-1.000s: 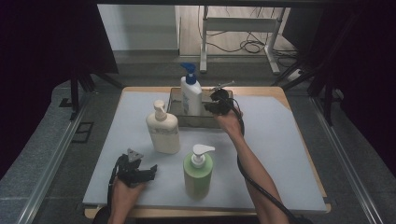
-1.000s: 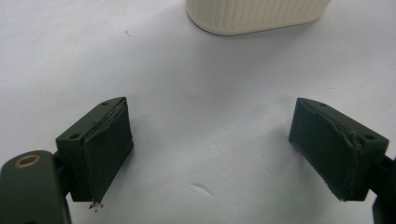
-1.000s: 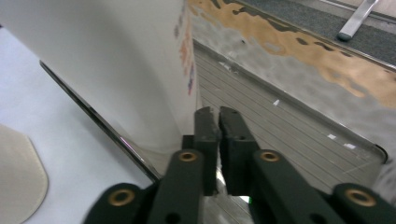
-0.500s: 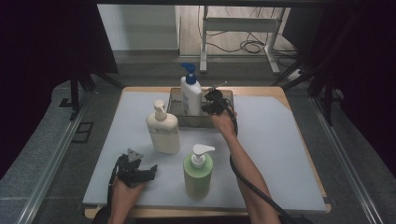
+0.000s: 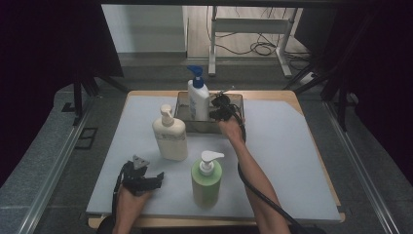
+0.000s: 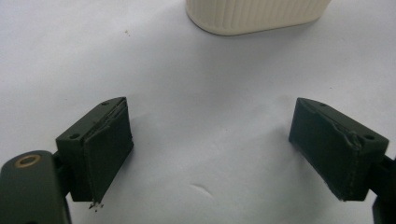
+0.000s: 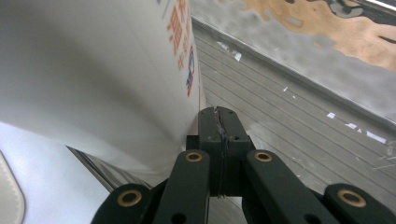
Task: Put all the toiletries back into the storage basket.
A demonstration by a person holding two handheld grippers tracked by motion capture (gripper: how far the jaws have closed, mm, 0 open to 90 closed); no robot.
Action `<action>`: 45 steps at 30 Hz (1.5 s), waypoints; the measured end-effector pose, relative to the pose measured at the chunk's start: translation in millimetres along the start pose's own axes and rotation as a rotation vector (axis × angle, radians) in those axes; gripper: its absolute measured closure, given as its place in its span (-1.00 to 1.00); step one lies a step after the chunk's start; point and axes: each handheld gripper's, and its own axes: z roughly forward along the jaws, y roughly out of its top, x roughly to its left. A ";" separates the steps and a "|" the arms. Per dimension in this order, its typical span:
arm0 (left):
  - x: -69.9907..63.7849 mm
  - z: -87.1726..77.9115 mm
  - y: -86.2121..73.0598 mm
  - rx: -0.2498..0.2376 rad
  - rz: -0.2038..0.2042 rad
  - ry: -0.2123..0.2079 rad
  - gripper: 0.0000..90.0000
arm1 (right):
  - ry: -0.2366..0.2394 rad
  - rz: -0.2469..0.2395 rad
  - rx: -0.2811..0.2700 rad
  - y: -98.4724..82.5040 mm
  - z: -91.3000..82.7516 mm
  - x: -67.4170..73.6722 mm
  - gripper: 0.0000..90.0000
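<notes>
The right claw reaches into the clear bin at the far middle of the desk, its jaws pressed flat together with nothing between them; in the right gripper view the closed tips sit just beside the white bottle, against its lower wall, though whether they touch it I cannot tell; that bottle, with a blue pump, stands upright in the bin's left part, and the ribbed floor of the bin runs off behind the tips.

The left claw rests low on the desk, well nearer the person than the bin and to its left; its jaws stand wide apart and hold nothing, bare desk between the pads; ahead of it stands the cream bottle, whose ribbed base shows at the top of the left gripper view.

A green bottle with a white pump stands upright on the near side of the bin, right of the left claw.
</notes>
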 end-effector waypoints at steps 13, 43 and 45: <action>0.0 0.0 0.0 0.000 -0.001 0.000 -0.72 | 0.006 -0.009 -0.001 5.1 5.6 10.4 0.96; 0.1 0.1 0.0 0.000 -0.003 -0.002 -0.72 | 0.026 -0.033 0.009 18.5 21.6 34.2 0.93; 0.0 0.1 0.0 -0.001 -0.002 -0.001 -0.72 | 0.024 -0.036 0.013 18.9 22.6 34.4 0.93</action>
